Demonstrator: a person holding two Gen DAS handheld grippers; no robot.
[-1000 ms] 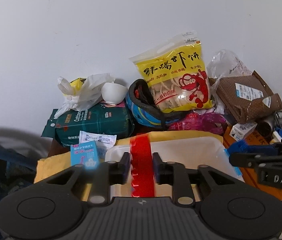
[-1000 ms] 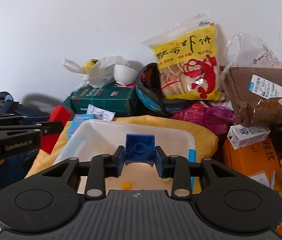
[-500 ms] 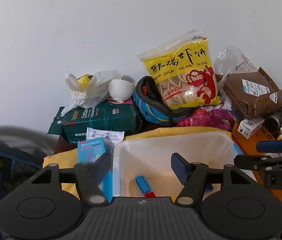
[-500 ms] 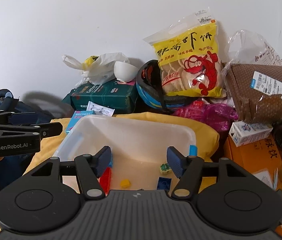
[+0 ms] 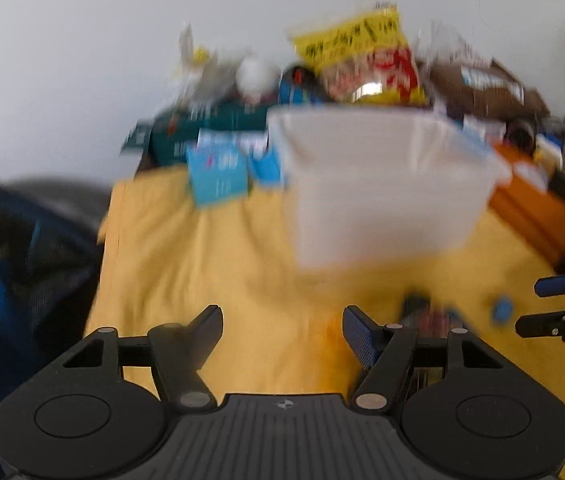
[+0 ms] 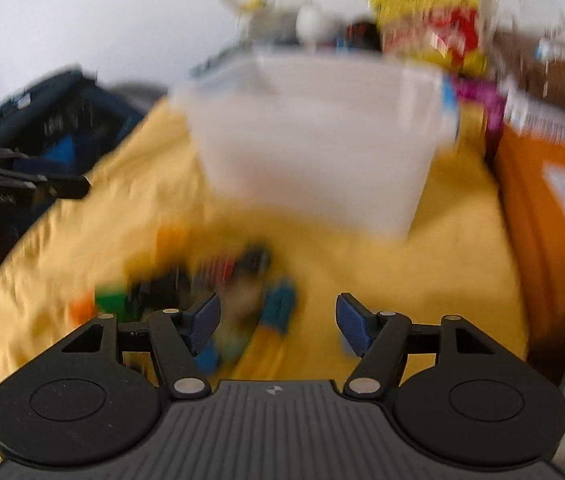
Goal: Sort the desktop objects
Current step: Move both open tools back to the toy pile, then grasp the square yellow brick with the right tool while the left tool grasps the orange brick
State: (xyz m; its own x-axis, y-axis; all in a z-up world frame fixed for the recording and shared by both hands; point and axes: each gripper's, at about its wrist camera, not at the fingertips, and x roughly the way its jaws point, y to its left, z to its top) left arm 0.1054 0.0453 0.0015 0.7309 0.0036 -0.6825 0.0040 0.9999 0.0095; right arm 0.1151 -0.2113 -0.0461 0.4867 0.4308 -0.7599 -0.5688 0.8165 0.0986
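My left gripper (image 5: 282,330) and right gripper (image 6: 278,322) are built alike: a matte black body with a ribbed centre panel bearing a small white emblem, flanked by two round housings. Angled black link arms pivot on silver screws. Each finger carries a blue textured pad (image 5: 356,334). One side face bears blurred, unreadable white lettering.

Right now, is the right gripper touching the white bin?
Apart. In the right wrist view the right gripper is open, with a stretch of yellow cloth plainly between its fingertips and the bin.
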